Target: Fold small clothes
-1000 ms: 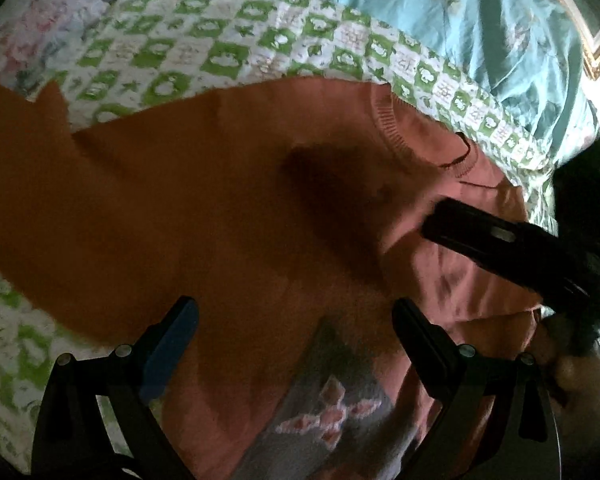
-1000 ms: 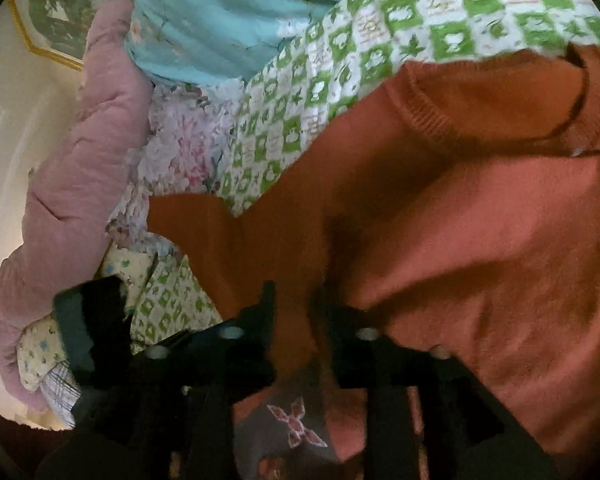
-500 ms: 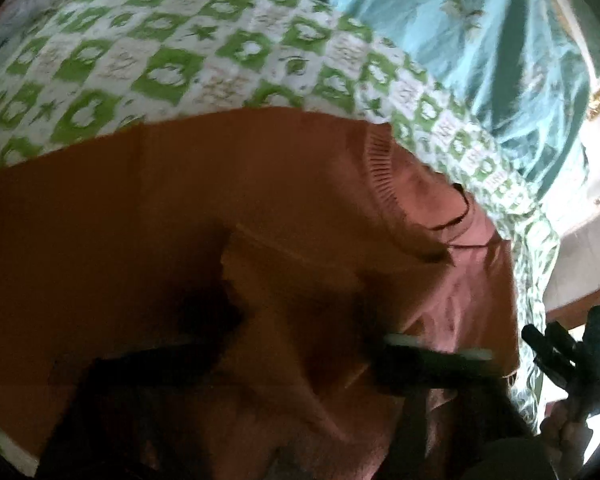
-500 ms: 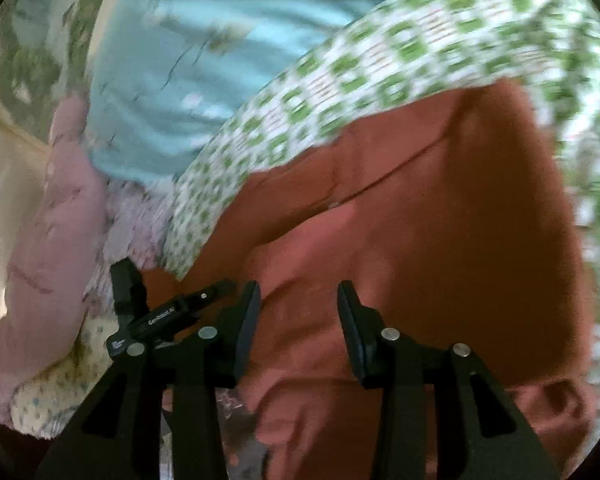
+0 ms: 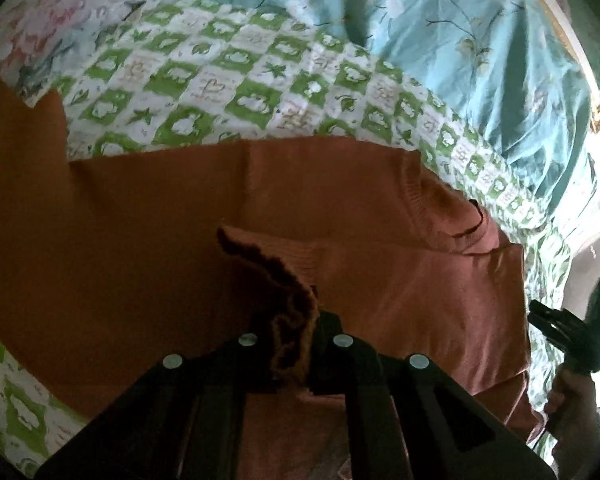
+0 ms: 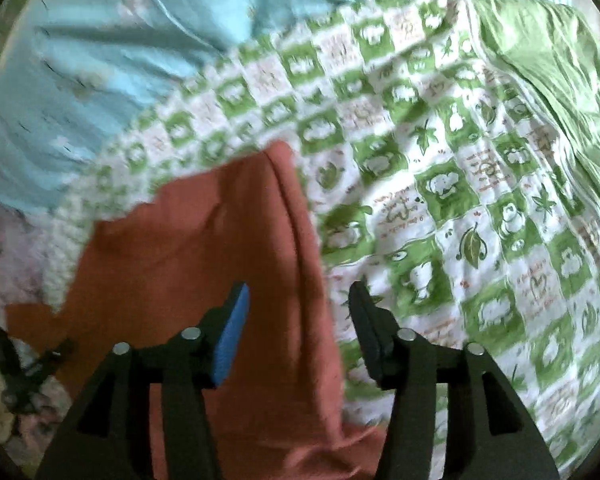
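Observation:
An orange-red sweater (image 5: 380,272) lies spread on a green-and-white checked quilt (image 5: 228,92), its ribbed collar toward the right. My left gripper (image 5: 294,344) is shut on a bunched, dark-edged fold of the sweater, lifted a little off the rest. In the right wrist view the sweater (image 6: 228,248) fills the lower left, its folded edge running down the middle. My right gripper (image 6: 298,312) hangs over that edge with its jaws opening and nothing pressed between the pads. The right gripper (image 5: 568,336) also shows at the far right of the left wrist view, held by a hand.
A light blue flowered duvet (image 5: 440,32) lies behind the quilt (image 6: 480,220). A green cover (image 6: 548,64) sits at the upper right. A pink floral cloth (image 5: 32,32) lies at the upper left. The left gripper (image 6: 24,368) appears at the far left edge.
My left gripper went from wide open to shut on a fold of the sweater and lifted it. My right gripper let go of the sweater, swung right toward its edge and opened wider.

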A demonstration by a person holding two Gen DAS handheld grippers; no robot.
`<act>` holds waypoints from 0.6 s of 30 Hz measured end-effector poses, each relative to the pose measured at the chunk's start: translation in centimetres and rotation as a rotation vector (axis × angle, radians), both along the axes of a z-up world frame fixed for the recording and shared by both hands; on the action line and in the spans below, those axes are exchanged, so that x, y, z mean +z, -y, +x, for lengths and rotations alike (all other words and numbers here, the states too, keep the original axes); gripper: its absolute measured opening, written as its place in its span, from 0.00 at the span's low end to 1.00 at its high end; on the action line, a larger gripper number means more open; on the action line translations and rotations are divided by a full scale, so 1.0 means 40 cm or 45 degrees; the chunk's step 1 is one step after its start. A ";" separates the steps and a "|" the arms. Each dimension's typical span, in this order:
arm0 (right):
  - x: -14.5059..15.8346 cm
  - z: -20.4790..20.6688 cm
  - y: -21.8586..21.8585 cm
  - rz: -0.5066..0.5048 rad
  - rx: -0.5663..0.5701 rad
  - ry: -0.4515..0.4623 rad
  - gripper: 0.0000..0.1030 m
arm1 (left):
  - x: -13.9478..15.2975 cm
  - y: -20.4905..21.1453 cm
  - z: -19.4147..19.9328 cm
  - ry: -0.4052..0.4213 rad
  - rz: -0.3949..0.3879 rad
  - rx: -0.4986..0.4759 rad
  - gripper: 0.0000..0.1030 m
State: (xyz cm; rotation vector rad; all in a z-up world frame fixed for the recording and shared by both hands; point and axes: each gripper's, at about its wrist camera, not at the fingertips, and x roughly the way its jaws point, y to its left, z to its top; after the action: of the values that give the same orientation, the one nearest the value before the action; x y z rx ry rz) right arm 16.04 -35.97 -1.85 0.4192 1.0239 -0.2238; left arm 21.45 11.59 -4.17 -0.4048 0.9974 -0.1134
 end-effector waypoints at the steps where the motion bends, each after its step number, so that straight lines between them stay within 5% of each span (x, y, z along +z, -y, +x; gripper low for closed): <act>1: -0.016 0.015 0.002 -0.002 0.013 -0.026 0.56 | -0.001 0.005 0.002 -0.002 0.012 -0.010 0.06; 4: -0.076 0.053 0.009 -0.002 0.051 -0.115 0.56 | -0.007 0.020 0.013 -0.013 0.039 -0.033 0.06; 6: -0.075 0.064 0.003 -0.017 0.090 -0.110 0.13 | -0.003 0.023 0.016 -0.007 0.042 -0.043 0.06; 7: -0.066 0.069 0.006 -0.021 0.106 -0.103 0.11 | 0.001 0.027 0.015 0.005 0.038 -0.050 0.06; 14: -0.075 0.068 0.018 -0.051 0.081 -0.109 0.12 | -0.039 0.019 0.015 -0.057 0.095 -0.044 0.13; 18: -0.044 0.055 0.011 0.002 0.006 -0.077 0.27 | -0.007 -0.021 -0.011 -0.044 0.084 -0.027 0.20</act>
State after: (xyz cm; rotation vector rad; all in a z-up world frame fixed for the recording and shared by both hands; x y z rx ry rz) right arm 18.25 -36.41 -3.59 0.4134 1.0844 -0.2328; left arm 21.03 12.43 -4.43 -0.3367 1.0368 -0.0923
